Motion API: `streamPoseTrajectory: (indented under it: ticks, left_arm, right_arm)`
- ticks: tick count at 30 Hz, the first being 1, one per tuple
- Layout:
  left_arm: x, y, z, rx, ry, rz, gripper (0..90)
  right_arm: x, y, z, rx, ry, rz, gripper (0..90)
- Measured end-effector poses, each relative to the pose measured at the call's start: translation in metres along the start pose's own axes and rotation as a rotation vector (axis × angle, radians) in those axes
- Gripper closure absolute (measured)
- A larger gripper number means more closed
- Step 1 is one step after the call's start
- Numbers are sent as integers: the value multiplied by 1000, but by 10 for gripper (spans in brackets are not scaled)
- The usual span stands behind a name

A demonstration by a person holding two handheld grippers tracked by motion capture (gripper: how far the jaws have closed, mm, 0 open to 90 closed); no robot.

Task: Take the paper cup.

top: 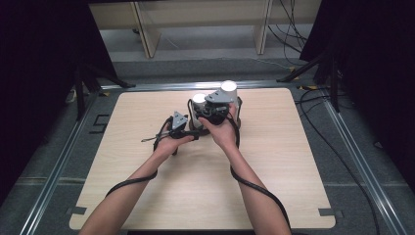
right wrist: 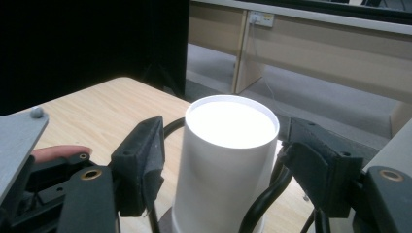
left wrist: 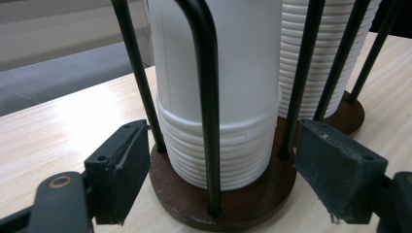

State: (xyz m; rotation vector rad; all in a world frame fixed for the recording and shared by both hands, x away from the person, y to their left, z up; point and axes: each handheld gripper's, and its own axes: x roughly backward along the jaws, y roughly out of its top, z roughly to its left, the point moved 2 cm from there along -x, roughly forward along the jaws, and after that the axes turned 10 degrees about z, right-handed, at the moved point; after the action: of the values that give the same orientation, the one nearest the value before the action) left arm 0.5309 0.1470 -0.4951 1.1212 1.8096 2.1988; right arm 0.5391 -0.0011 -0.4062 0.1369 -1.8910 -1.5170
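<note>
The stack of paper cups stands on a round wooden base between the left gripper's fingers; a second stack stands behind the right-hand finger.

Light wood counter w/ rounded corners, set in a metal frame. Grey floor around it, black cables at back right. Pale wood shelf unit behind. Dark curtains on both sides.
</note>
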Motion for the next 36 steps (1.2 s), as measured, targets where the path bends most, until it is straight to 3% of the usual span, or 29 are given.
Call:
streamPoseTrajectory:
  ticks: [4,15,16,21,36]
  left_arm:
    - [-3,0,0,0,-3,9,201]
    - [-12,2,0,11,3,31,215]
    - [-13,2,0,14,3,32,215]
    - [-17,4,1,28,0,36,217]
    - [-21,5,2,9,-6,61,241]
  right_arm:
    - [-5,0,-1,-16,-8,3,314]
    - [-14,2,-4,-6,-7,8,314]
    - [-14,2,-3,-27,7,18,314]
    - [-16,3,-5,-7,-9,13,314]
    - [-23,5,-5,-25,6,18,336]
